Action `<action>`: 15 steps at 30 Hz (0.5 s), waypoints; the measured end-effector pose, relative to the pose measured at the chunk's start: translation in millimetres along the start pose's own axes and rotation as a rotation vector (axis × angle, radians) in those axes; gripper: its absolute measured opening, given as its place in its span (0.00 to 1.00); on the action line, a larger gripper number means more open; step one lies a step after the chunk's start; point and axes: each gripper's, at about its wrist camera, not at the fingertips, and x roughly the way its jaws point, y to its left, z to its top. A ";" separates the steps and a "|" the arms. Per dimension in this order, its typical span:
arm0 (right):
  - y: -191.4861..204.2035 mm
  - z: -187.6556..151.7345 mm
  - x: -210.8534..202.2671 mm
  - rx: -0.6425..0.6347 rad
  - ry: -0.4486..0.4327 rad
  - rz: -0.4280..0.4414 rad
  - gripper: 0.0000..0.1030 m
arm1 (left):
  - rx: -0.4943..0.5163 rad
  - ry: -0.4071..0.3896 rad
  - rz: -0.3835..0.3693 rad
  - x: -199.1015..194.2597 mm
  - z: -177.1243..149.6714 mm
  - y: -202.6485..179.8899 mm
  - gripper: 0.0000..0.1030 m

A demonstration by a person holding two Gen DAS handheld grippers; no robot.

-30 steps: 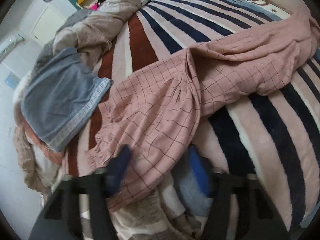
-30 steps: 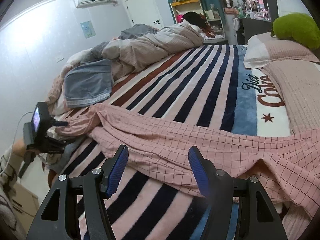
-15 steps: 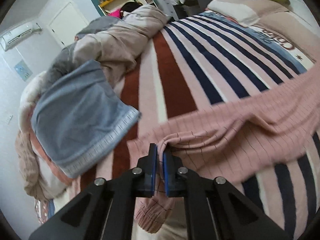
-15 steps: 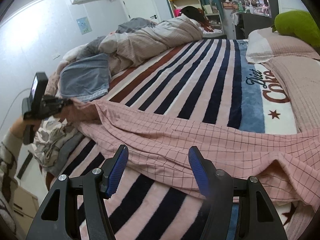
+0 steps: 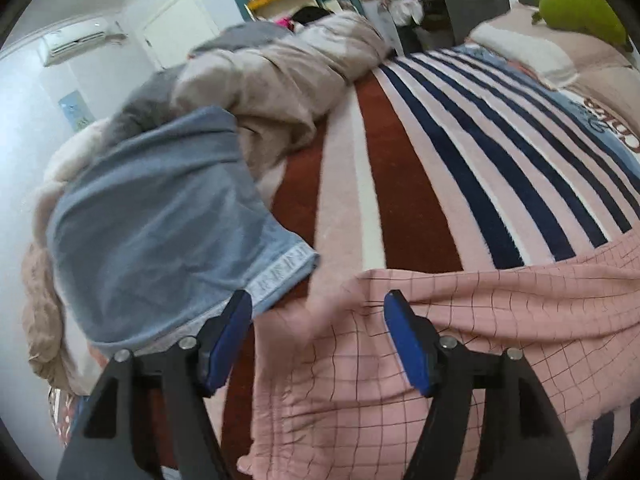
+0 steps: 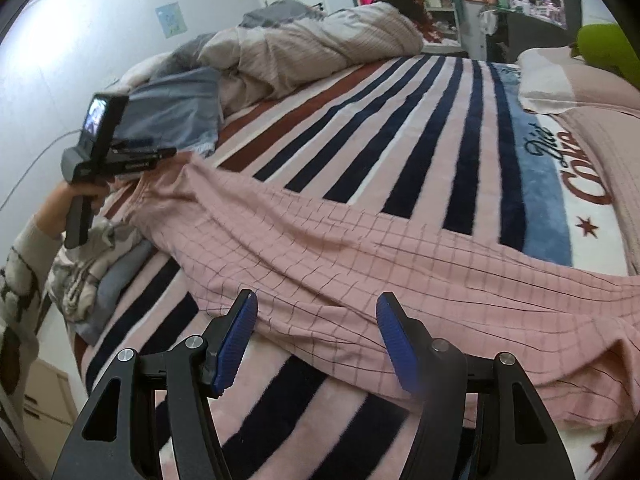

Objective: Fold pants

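Observation:
Pink checked pants (image 6: 340, 264) lie stretched across the striped bed, waist end at the left, legs running off to the right. In the left wrist view the pants' waist end (image 5: 380, 360) lies flat under and between my fingers. My left gripper (image 5: 318, 340) is open and holds nothing; it also shows in the right wrist view (image 6: 160, 158), at the pants' left end. My right gripper (image 6: 316, 332) is open and empty, just above the near edge of the pants' middle.
A folded blue-grey garment (image 5: 160, 220) lies left of the pants' waist end. A bunched beige duvet (image 5: 288, 76) lies at the back. Pillows (image 6: 560, 76) and a green cushion (image 5: 580, 12) are at the right. Crumpled clothes (image 6: 88, 272) hang at the bed's left edge.
My left gripper was shut on the pants' waist end half a second ago; now it is open and the fabric lies flat. The right gripper has come a little closer to the pants.

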 end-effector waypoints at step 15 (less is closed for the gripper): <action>2.0 -3.6 53.7 -0.085 0.110 0.040 0.09 | 0.067 0.143 -0.499 -32.2 -41.4 -130.8 0.44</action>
